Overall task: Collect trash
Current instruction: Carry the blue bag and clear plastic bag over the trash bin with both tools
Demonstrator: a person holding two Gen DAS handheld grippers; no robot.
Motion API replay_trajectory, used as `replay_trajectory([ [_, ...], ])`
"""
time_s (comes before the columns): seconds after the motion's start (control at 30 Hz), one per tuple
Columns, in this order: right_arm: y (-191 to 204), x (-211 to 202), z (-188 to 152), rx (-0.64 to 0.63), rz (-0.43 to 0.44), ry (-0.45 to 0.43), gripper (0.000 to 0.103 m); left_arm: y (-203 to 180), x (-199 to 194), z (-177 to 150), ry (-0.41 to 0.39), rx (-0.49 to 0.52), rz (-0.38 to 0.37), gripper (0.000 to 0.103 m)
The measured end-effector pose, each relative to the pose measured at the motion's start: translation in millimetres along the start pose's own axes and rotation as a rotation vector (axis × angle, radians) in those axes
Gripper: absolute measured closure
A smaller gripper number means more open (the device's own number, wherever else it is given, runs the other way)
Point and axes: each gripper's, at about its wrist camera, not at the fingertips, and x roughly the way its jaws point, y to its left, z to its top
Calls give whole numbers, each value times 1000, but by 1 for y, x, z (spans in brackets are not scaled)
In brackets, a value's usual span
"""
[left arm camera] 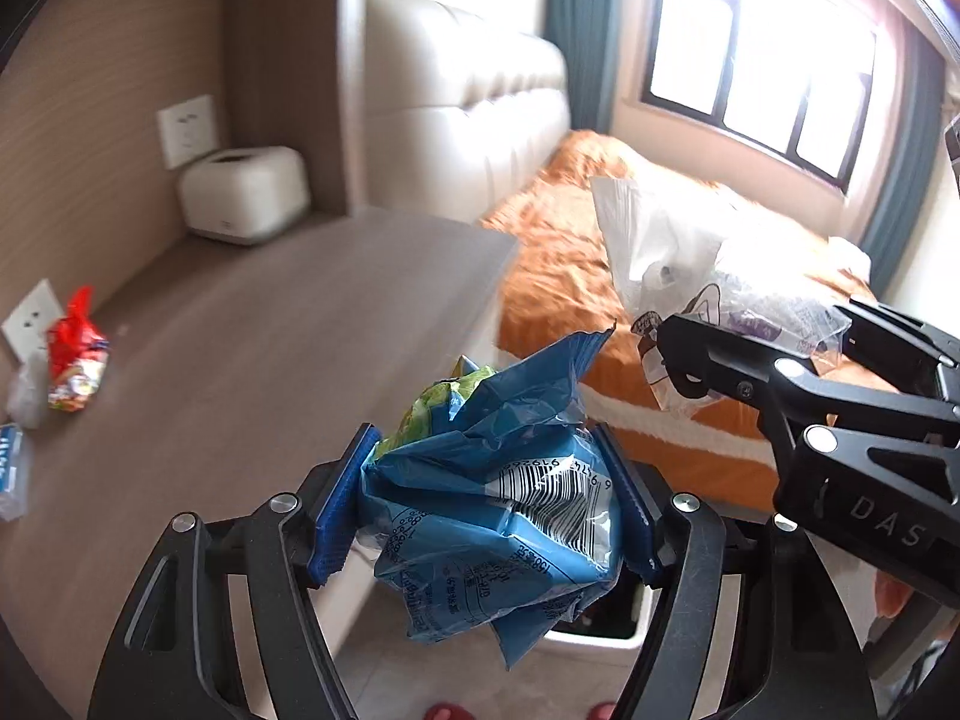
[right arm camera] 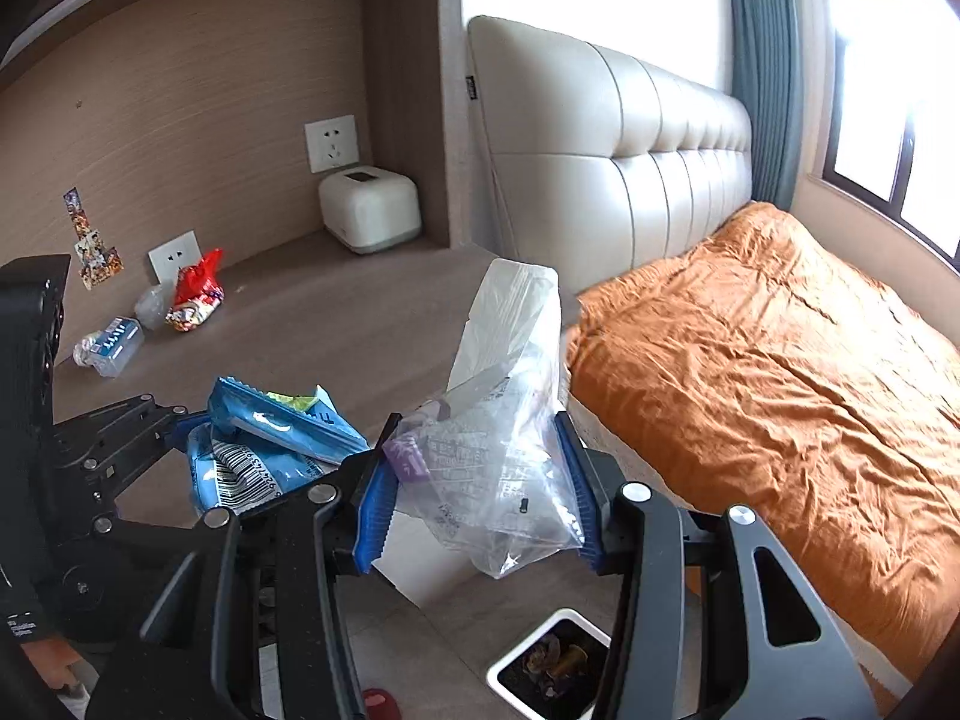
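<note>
My left gripper (left arm camera: 486, 510) is shut on a crumpled blue snack wrapper (left arm camera: 498, 498) with a barcode, held in the air past the desk's edge; it also shows in the right wrist view (right arm camera: 264, 450). My right gripper (right arm camera: 480, 492) is shut on a clear plastic bag (right arm camera: 504, 420) with printed text, also seen in the left wrist view (left arm camera: 678, 258). A white trash bin (right arm camera: 558, 669) with dark trash inside stands on the floor below both grippers. A red snack bag (right arm camera: 195, 294), a small clear bag (right arm camera: 150, 306) and a crushed bottle (right arm camera: 111, 348) lie on the desk by the wall.
A wooden desk (right arm camera: 360, 324) runs along the wall, with a white tissue box (right arm camera: 369, 216) in its corner. A bed with an orange cover (right arm camera: 780, 360) and a cream headboard (right arm camera: 630, 150) stands to the right. Red slippers (left arm camera: 444, 711) show on the floor.
</note>
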Motion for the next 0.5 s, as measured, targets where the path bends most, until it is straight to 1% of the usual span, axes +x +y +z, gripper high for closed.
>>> replay_trajectory([
  [0.17,-50,1,-51,50,-52,71,53,-55,40,-30,82,42,-56,34],
  [0.27,-72,5,-77,78,-79,106,53,-78,64,-49,118,67,-84,34],
  [0.33,-85,13,-97,103,-95,136,53,-93,84,-64,140,85,-109,34],
  [0.5,-110,39,-148,153,-98,193,53,-123,139,-105,179,138,-167,34],
])
